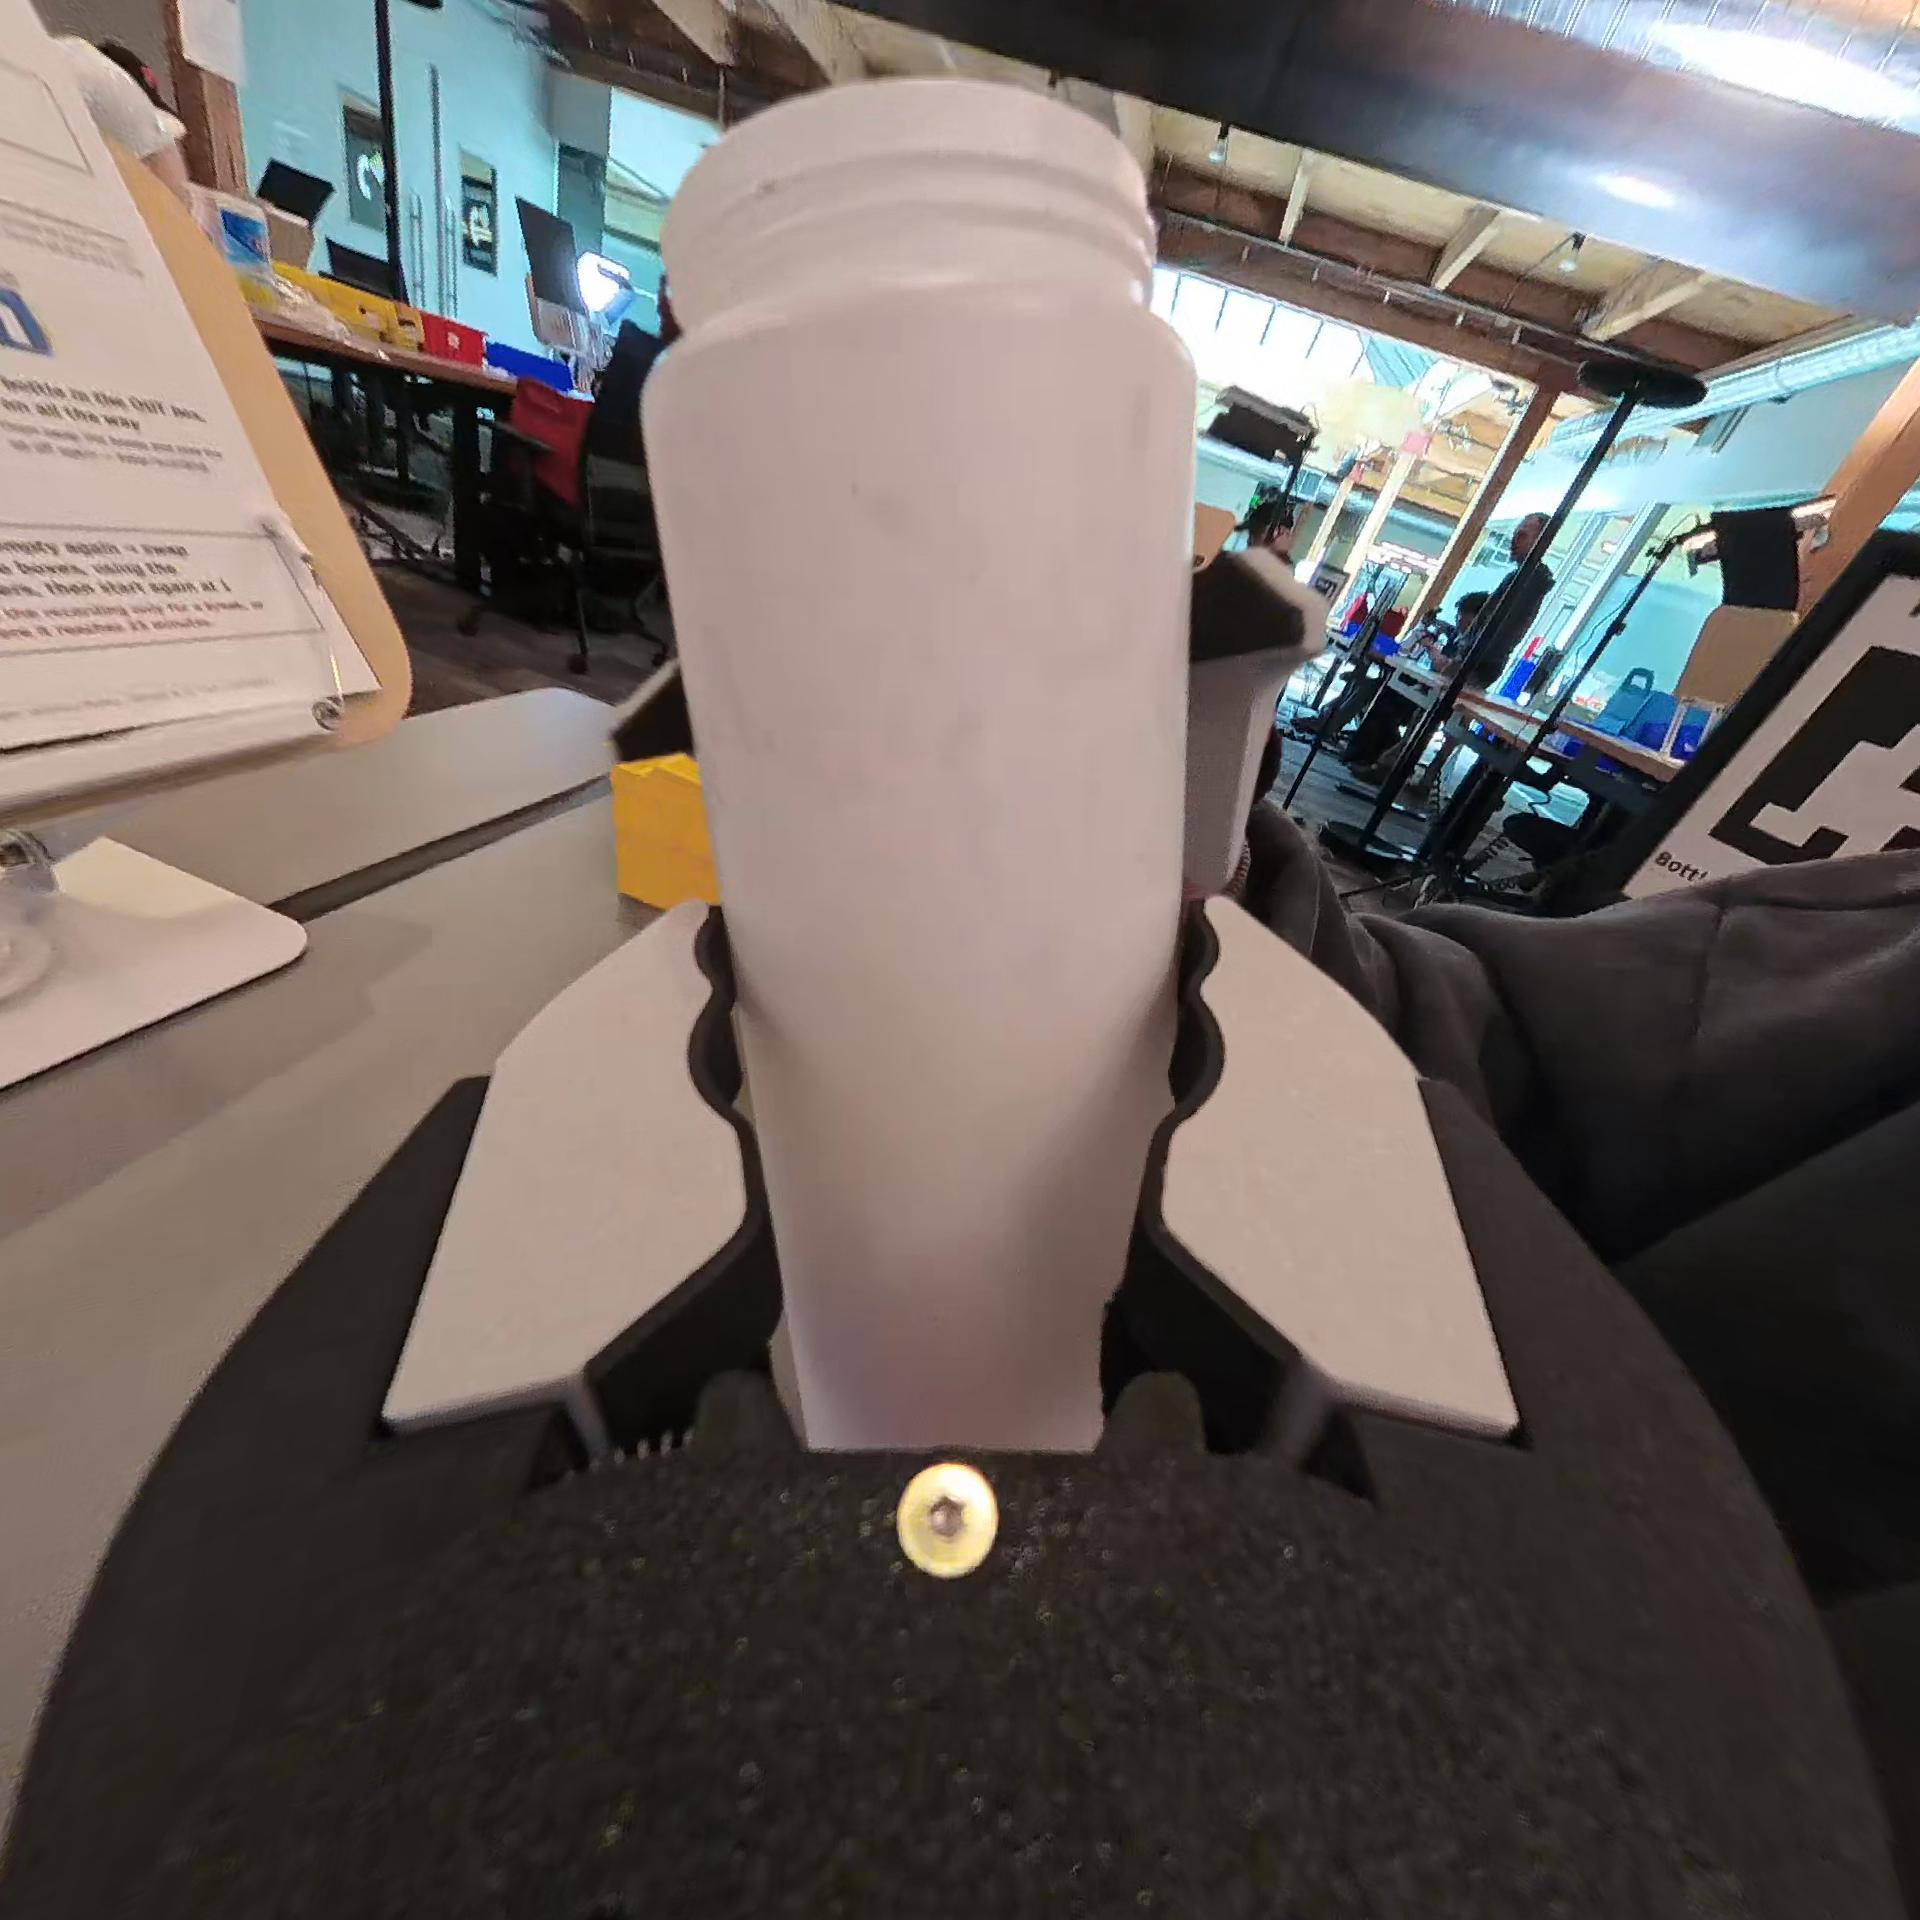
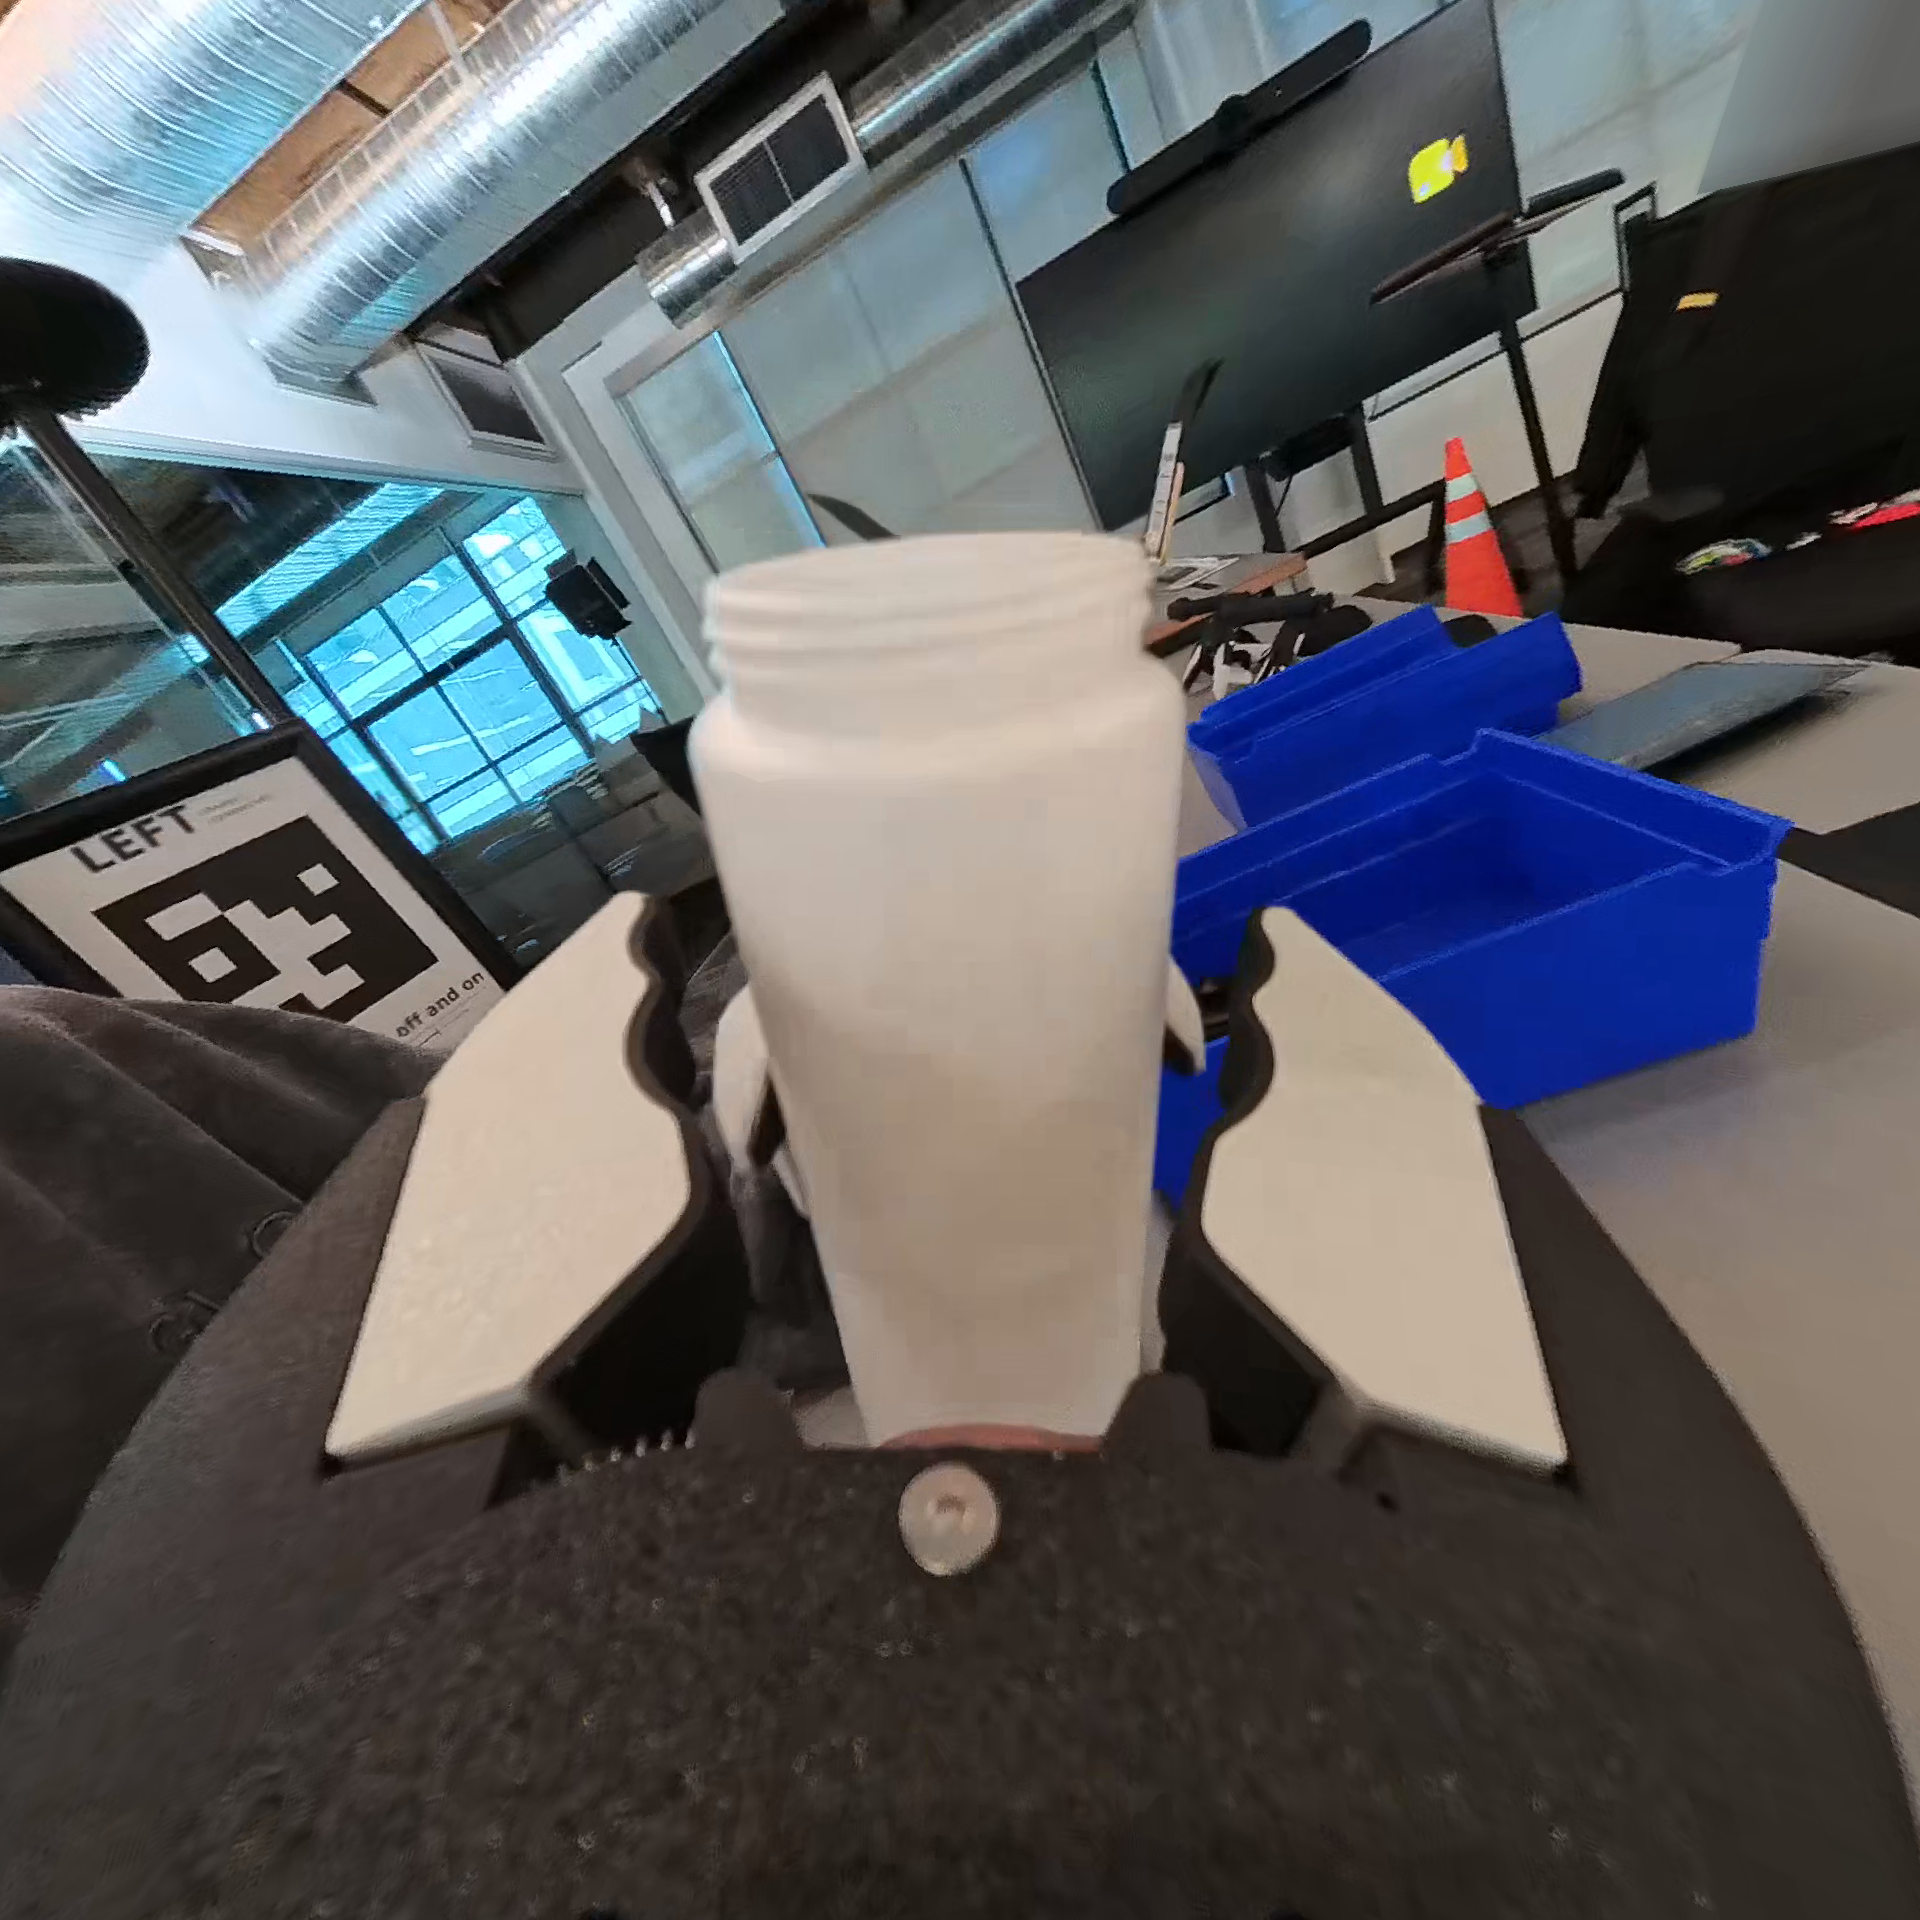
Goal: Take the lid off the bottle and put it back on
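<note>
Grey tabletop (image 2: 1714, 1195) under me; blue bins (image 2: 1507, 914) sit beyond my right gripper (image 2: 951, 1049), spread around the lidless bottle (image 2: 935, 883). My left gripper (image 1: 951, 1023) clamps it.

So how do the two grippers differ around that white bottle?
The left gripper is shut on the white bottle, both fingers pressing its sides. The right gripper is open, with a gap between each finger and the bottle. A yellow bin sits beyond the left gripper, and blue bins sit beyond the right gripper. Both have the same grey-and-black fingers, with the uncapped bottle between them.
</note>
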A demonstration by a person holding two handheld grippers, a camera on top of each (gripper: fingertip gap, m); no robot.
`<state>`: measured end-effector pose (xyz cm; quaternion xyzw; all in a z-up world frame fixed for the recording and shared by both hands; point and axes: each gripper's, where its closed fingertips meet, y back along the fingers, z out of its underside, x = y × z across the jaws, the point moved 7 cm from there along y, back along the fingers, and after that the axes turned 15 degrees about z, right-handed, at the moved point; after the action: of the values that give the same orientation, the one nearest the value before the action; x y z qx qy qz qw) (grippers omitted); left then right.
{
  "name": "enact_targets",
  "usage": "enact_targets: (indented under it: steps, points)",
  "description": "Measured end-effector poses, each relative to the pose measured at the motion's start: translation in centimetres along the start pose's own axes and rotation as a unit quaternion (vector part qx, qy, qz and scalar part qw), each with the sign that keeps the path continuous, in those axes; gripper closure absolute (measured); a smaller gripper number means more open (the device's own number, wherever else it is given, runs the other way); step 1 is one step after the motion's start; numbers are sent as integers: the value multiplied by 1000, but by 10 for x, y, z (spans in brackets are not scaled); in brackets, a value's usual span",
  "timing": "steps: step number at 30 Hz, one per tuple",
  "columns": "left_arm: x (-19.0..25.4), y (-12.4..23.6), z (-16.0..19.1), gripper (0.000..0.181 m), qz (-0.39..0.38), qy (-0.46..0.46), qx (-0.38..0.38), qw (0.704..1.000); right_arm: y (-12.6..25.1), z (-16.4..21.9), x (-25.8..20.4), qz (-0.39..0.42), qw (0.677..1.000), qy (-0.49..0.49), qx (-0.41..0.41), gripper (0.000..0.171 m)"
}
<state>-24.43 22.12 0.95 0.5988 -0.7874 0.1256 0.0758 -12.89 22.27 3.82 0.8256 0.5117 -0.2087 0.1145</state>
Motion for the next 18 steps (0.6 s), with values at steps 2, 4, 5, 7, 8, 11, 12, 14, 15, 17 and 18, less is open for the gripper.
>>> enact_targets:
  steps: [2, 4, 5, 7, 8, 11, 12, 14, 15, 17, 18]
  points:
    - [-2, -6, 7, 100, 4, 6, -5, 1000, -7, 3, 2, -15, 1000, 9, -15, 77]
    - [-5, -8, 12, 100, -2, 9, -12, 1000, -9, 6, 5, -17, 1000, 20, -15, 83]
    - [-6, -7, 14, 100, -2, 12, -13, 1000, -9, 8, 6, -15, 999, 26, -14, 84]
    - [-10, -5, 18, 101, -18, 22, -13, 999, -9, 11, 11, -8, 1000, 26, -12, 84]
    - [-11, -2, 20, 104, -35, 28, -15, 999, -8, 12, 15, 2, 999, 32, -10, 84]
    - [-9, 18, 30, 93, -94, 35, -28, 995, 2, 6, 29, 30, 998, 58, 5, 84]
    - [-7, 26, 35, 94, -125, 40, -41, 990, 8, 2, 36, 51, 996, 75, 20, 84]
    - [5, 40, 48, 95, -179, 51, -51, 981, 19, -3, 54, 104, 984, 134, 45, 84]
    - [14, 46, 56, 100, -201, 58, -51, 977, 23, -2, 63, 124, 976, 172, 53, 84]
    - [35, 50, 74, 102, -217, 73, -49, 972, 26, 6, 84, 155, 964, 210, 58, 84]
    - [46, 49, 83, 104, -214, 82, -49, 972, 26, 13, 96, 159, 964, 206, 51, 84]
